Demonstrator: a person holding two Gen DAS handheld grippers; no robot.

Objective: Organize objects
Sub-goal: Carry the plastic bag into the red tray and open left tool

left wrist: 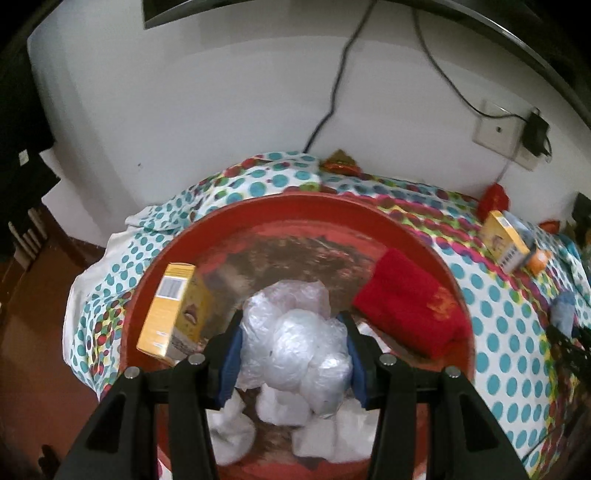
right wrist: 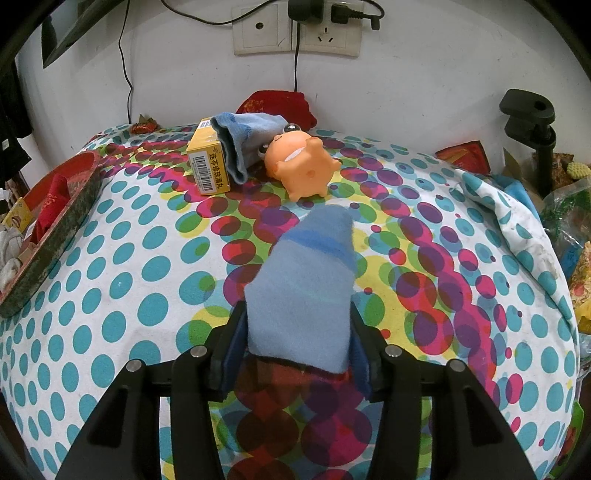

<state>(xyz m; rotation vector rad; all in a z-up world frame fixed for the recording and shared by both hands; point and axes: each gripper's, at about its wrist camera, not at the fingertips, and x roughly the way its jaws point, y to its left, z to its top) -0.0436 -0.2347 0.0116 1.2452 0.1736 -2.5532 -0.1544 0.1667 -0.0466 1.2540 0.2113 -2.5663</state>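
A crumpled plastic bag [left wrist: 295, 332] is clamped by the left gripper [left wrist: 293, 334] above the red tray [left wrist: 258, 214], in which a yellow box [left wrist: 168, 306] and red cloth [left wrist: 406, 306] lie. A blue sock [right wrist: 306, 291] is pinched by the right gripper [right wrist: 297, 332] over the dotted cloth [right wrist: 129, 258].

A polka-dot cloth [right wrist: 110, 295] covers the surface. On the white wall [right wrist: 184, 74] behind it sit two sockets [right wrist: 295, 29] with plugs and black cables [left wrist: 332, 92]. A black clamp [right wrist: 532, 125] stands at the right edge, beside a heap of packets [right wrist: 569, 206].
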